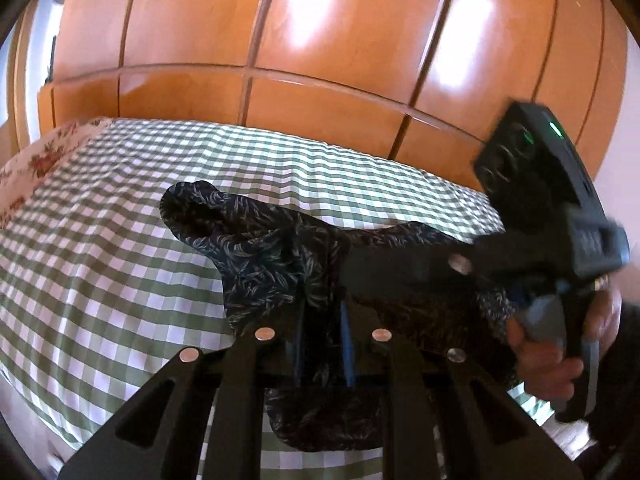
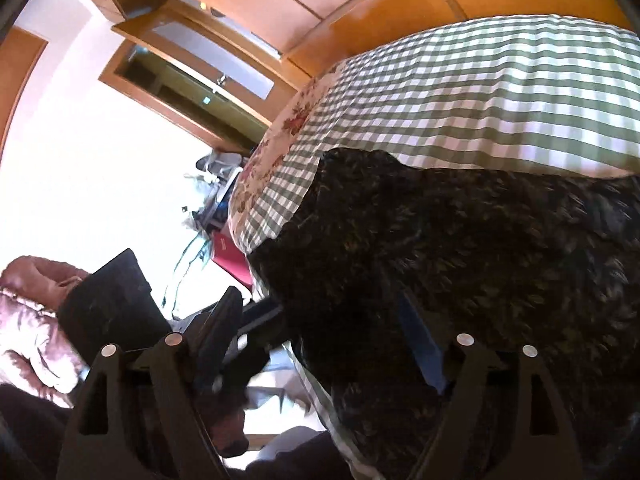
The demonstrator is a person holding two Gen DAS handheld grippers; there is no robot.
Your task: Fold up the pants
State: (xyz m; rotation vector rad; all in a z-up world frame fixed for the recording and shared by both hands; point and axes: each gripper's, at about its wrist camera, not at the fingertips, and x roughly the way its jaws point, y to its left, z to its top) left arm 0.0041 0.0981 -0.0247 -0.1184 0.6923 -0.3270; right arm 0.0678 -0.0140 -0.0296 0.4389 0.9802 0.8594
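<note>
The pants (image 1: 260,256) are dark navy with a pale leaf print. They lie bunched on the green-and-white checked bedcover (image 1: 120,216). My left gripper (image 1: 320,336) is shut on a fold of the pants near the bed's front edge, and cloth hangs below its fingers. My right gripper (image 1: 400,268) reaches in from the right in the left wrist view, held by a hand (image 1: 548,348). In the right wrist view the pants (image 2: 480,256) cover most of my right gripper (image 2: 360,320); one blue pad (image 2: 420,344) presses against the cloth. Its left finger is hidden.
A wooden wardrobe (image 1: 320,40) stands right behind the bed. A floral pillow (image 1: 44,160) lies at the bed's left end. In the right wrist view a pink quilted jacket (image 2: 28,320), a red box (image 2: 232,256) and clutter sit beside the bed.
</note>
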